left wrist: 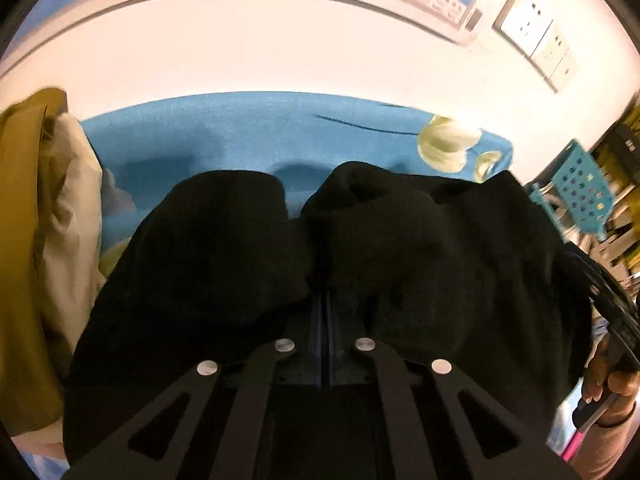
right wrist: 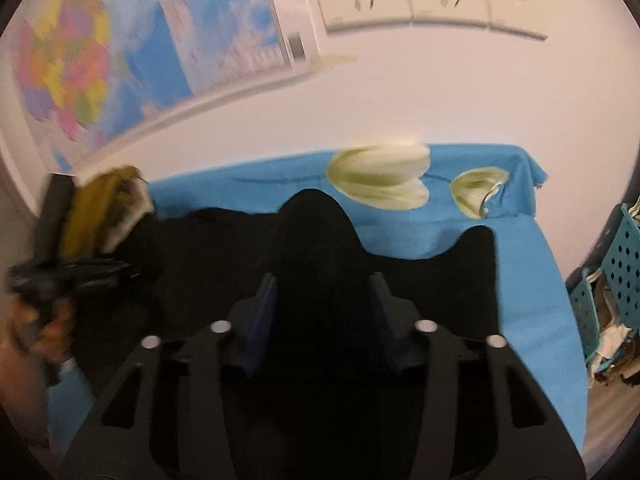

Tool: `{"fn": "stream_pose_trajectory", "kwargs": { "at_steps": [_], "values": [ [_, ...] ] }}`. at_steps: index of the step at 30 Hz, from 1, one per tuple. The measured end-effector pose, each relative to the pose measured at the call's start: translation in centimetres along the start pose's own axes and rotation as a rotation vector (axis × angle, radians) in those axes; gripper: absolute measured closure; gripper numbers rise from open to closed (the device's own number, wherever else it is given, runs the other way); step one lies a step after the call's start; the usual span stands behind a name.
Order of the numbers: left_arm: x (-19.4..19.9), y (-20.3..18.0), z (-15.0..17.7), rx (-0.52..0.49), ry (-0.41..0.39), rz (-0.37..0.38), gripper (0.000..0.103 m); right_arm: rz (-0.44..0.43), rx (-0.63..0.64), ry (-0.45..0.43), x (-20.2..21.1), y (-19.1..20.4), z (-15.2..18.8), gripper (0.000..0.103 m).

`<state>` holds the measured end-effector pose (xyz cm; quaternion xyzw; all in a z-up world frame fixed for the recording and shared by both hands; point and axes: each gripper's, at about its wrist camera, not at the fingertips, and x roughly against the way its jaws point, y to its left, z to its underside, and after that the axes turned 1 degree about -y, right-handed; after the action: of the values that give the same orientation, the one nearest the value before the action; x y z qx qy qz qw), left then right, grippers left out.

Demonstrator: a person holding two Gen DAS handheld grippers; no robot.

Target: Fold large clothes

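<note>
Nearest the lens, the left claw (left wrist: 325, 300) is pinched shut, black garment (left wrist: 420, 248) bunched up on both sides of its blue pads, so it seems to be holding a fold of it. The right claw (right wrist: 324, 292) stands half open with a hump of the same cloth rising between its pads; whether they press it I cannot tell. The garment lies spread over the blue flowered sheet (right wrist: 520, 280) of the tabletop, against the far wall.

Risks? A thin pinch could slip, and with the right claw loose the fold may drag crooked or rumple the sheet. The mustard and cream clothes (left wrist: 48, 220) at the left could get swept along.

At the right, 1 turquoise perforated basket (right wrist: 628, 264) holds crumpled stuff, too blurred to name.
</note>
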<state>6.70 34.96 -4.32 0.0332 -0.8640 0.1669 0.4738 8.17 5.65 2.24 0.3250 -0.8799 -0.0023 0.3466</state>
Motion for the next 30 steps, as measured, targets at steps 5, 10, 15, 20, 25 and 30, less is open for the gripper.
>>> {"fn": "stream_pose_trajectory", "kwargs": {
  "at_steps": [5,10,15,20,25,30],
  "values": [
    [6.0,2.2,3.6,-0.082,-0.177,0.006,0.054,0.005,-0.081,-0.101,7.2,-3.5,3.9,0.018],
    [11.1,3.7,8.0,-0.127,-0.313,-0.096,0.037,0.010,-0.104,-0.013,8.6,-5.2,9.1,0.017],
    [10.7,5.3,11.4,-0.146,-0.268,-0.163,0.024,-0.032,-0.080,0.047,5.4,-4.3,10.1,0.022],
    [9.7,6.4,12.2,-0.114,-0.222,-0.041,0.061,-0.114,-0.060,0.044,5.4,-3.5,9.3,0.084],
    [10.9,7.1,11.3,0.000,-0.173,-0.024,0.096,-0.097,-0.090,-0.180,14.8,-2.7,5.7,0.098],
    [13.0,6.7,12.7,0.009,-0.129,0.149,0.096,-0.028,-0.104,-0.198,19.0,-4.6,6.7,0.098]
  ]
}}
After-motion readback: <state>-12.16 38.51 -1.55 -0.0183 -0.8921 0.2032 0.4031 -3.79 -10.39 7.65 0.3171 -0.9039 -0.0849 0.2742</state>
